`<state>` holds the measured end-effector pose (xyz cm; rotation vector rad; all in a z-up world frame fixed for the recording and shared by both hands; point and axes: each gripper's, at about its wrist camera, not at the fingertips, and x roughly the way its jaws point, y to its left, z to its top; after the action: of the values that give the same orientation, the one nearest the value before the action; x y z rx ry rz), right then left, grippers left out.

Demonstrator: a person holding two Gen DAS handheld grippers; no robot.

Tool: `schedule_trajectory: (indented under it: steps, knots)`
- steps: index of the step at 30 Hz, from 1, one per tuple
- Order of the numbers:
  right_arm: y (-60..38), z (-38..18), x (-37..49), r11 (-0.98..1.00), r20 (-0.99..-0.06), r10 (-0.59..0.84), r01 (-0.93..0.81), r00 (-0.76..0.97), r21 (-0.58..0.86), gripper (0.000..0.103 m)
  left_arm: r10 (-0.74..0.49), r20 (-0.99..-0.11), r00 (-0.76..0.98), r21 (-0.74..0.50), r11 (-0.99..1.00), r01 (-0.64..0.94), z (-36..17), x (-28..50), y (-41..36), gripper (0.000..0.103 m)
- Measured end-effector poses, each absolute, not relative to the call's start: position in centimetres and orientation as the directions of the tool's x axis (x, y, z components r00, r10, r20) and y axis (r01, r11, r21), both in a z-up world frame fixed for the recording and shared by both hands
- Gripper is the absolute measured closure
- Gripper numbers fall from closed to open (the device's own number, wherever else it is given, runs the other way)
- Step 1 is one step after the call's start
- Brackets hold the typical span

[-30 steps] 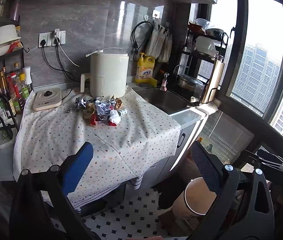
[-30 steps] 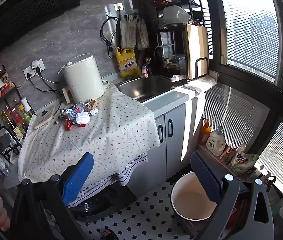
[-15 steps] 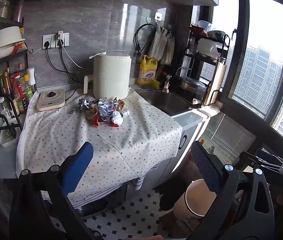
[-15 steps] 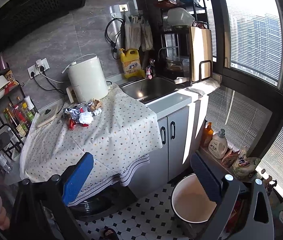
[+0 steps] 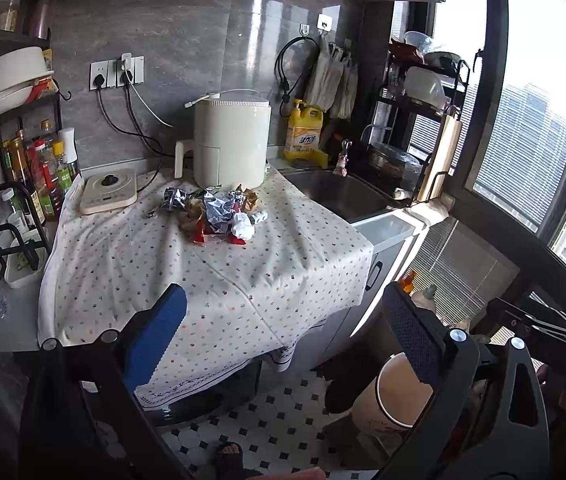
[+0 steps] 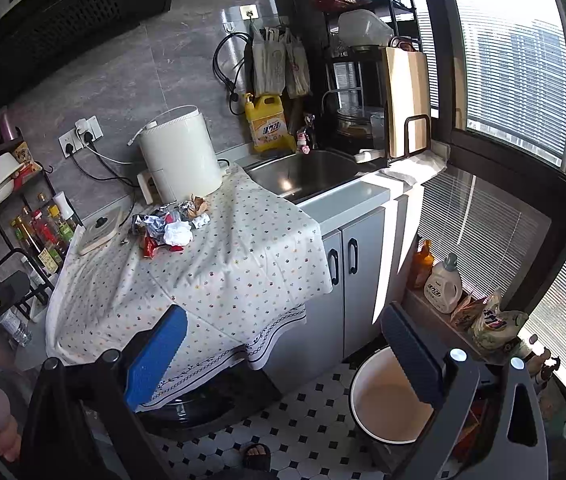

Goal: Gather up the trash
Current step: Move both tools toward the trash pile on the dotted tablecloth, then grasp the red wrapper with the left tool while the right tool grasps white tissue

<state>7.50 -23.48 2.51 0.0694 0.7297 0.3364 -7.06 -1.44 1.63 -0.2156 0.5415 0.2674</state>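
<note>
A heap of crumpled trash (image 5: 215, 216) (image 6: 171, 226), foil, brown paper, red wrappers and white tissue, lies on the dotted cloth (image 5: 203, 272) (image 6: 219, 264) in front of a cream appliance (image 5: 229, 146) (image 6: 179, 154). A round bin (image 5: 393, 396) (image 6: 387, 396) with a white rim stands on the tiled floor to the right. My left gripper (image 5: 283, 332) is open and holds nothing, well short of the heap. My right gripper (image 6: 283, 340) is open too, empty, above the floor beside the bin.
A steel sink (image 6: 307, 172) lies right of the cloth, with a yellow detergent jug (image 6: 265, 124) behind it. A bottle rack (image 5: 39, 176) and a small scale (image 5: 109, 192) stand at the left. Grey cabinet doors (image 6: 347, 272) face the bin. A sandalled foot (image 6: 257, 454) is on the floor.
Both views have risen and pulled back slightly, so the counter sits a little lower in frame. The trash heap and bin have not moved. Both grippers stay open.
</note>
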Motion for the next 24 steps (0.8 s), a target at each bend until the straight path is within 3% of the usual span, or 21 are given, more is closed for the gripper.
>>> schedule_trajectory:
  steps: [12, 24]
  knots:
    - [-21.6, 1.3, 11.3, 0.955, -0.664, 0.295, -0.224, 0.687, 0.193, 0.008, 0.156, -0.560, 0.813, -0.136, 0.951, -0.277, 0.1, -2.3, 1.4, 0.006]
    - [-16.6, 0.5, 18.9, 0.959, -0.682, 0.280, -0.227, 0.676, 0.169, 0.008, 0.094, -0.615, 0.783, -0.191, 0.946, -0.263, -4.3, 6.8, 9.2, 0.006]
